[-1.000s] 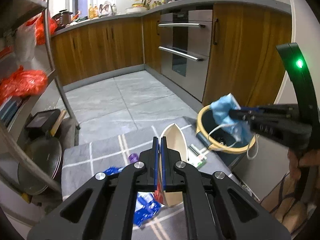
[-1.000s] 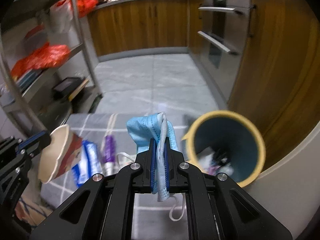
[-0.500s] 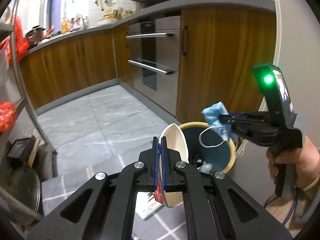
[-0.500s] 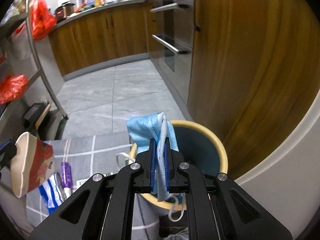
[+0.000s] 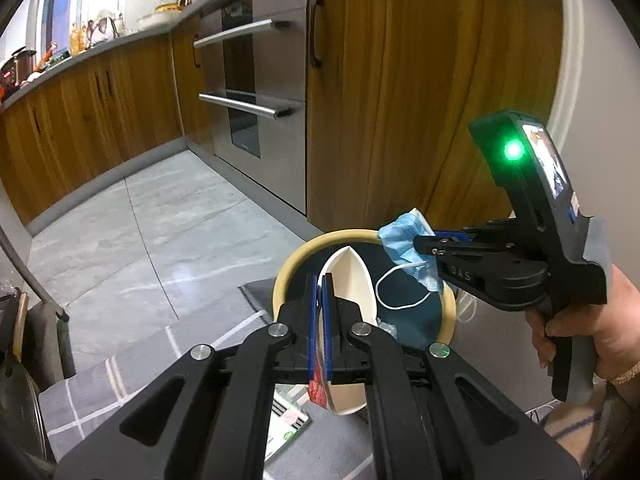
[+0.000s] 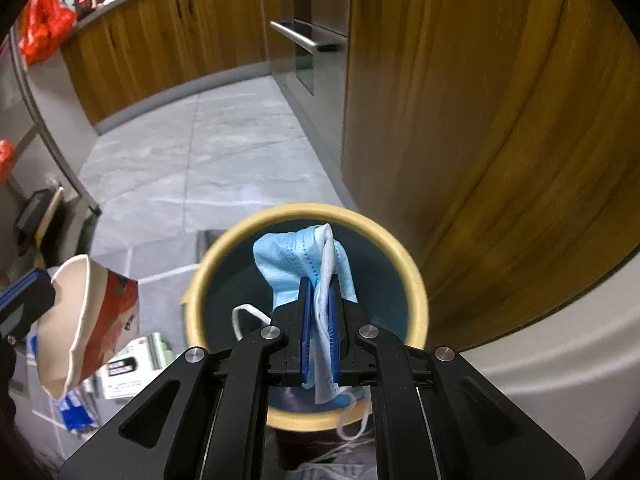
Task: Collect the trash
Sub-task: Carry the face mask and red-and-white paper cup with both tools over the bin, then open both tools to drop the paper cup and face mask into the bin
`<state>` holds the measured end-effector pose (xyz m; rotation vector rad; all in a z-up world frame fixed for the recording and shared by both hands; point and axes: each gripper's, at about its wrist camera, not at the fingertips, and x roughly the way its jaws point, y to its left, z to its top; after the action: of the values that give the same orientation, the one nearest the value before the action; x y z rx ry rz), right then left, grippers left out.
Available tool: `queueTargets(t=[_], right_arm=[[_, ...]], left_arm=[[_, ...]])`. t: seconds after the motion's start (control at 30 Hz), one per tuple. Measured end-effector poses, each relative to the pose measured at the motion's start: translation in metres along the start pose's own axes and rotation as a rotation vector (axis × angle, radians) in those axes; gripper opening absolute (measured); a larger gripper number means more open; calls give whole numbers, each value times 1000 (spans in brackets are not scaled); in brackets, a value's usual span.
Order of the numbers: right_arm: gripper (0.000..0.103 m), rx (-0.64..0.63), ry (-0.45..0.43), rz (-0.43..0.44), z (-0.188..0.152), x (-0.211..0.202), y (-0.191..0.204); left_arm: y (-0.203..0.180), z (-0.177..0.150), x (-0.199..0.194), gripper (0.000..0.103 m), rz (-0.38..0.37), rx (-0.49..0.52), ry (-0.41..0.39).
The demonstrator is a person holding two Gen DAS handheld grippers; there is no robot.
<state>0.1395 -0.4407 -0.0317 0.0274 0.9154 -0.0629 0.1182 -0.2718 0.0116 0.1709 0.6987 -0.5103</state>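
My left gripper (image 5: 320,280) is shut on the rim of a squashed paper cup (image 5: 350,292), white inside and red outside, which hangs over the near edge of the bin (image 5: 288,268). The bin is dark teal with a yellow rim. From the right wrist view the cup (image 6: 92,316) sits just left of the bin (image 6: 412,276). My right gripper (image 6: 320,284) is shut on a crumpled blue face mask (image 6: 292,260) directly above the bin's mouth, its white ear loops dangling. In the left wrist view the right gripper (image 5: 420,240) holds the mask (image 5: 402,242) over the bin's far right rim.
The bin stands against a wooden cabinet (image 5: 420,80) beside a steel oven (image 5: 256,92). A grey mat (image 5: 100,380) lies on the tiled floor with a small box (image 6: 128,364) and a blue wrapper (image 6: 74,412) on it. A metal shelf rack (image 6: 44,120) stands at left. A hand (image 5: 580,328) grips the right gripper.
Both grippers have swung right and dropped toward the bin. The mask now hangs over the bin's mouth and the cup has come from above the mat to the bin's edge.
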Motion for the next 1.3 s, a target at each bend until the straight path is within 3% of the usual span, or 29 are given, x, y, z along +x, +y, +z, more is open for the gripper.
queueTargets(t=[0.47, 0.87, 1.3], right_arm=[[9, 3, 69, -21, 1, 42, -9], [10, 8, 89, -1, 0, 48, -12], [34, -23, 71, 8, 0, 44, -7]], left_arm=[[-16, -5, 73, 2, -25, 23, 99], [-16, -4, 113, 2, -34, -2, 150], [-6, -9, 110, 5, 0, -14, 162]])
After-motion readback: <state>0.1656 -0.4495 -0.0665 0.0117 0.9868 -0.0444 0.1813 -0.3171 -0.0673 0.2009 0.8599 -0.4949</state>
